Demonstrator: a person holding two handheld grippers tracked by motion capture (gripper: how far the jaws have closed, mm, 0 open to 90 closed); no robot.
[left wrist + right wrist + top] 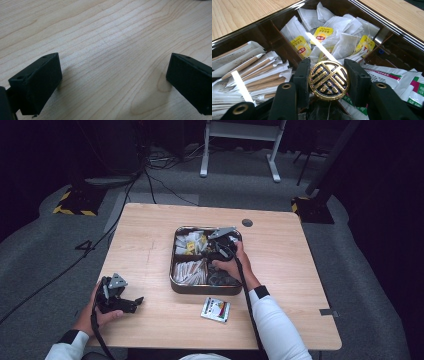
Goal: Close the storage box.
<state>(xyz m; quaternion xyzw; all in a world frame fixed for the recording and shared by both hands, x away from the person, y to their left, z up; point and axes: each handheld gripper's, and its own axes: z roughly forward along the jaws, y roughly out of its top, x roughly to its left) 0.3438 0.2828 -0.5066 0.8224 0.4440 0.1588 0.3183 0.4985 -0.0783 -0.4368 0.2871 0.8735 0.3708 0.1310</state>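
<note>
We have our right hand-held gripper (pixel 329 81) over the dark, metal-rimmed compartment tray (pixel 176 287) at the middle of the wooden counter (pixel 150 230), and its two black jaws are pinching a round black-and-gold knob with an ornamental emblem (pixel 328 80) squarely from both sides. Whether that knob is fixed to a clear lid or is a loose piece, we cannot tell; it sits just above the point where the tray's dividers meet. Beyond it, toward 12 o'clock in the right gripper view, lie white tea bags with yellow tags (pixel 329 37); at 9 o'clock are paper-wrapped brown sticks (pixel 254 72), and at 3 o'clock white sachets printed in green and red (pixel 394 77). Our left hand-held gripper (pixel 131 303) rests at 8 o'clock from the tray, well apart from it, jaws spread wide over bare wood and holding nothing. A small colourful flat packet (pixel 215 309) lies on the counter just at 6 o'clock of the tray. We judge the grasp made and the lifting or placing of the knob left to do.
</note>
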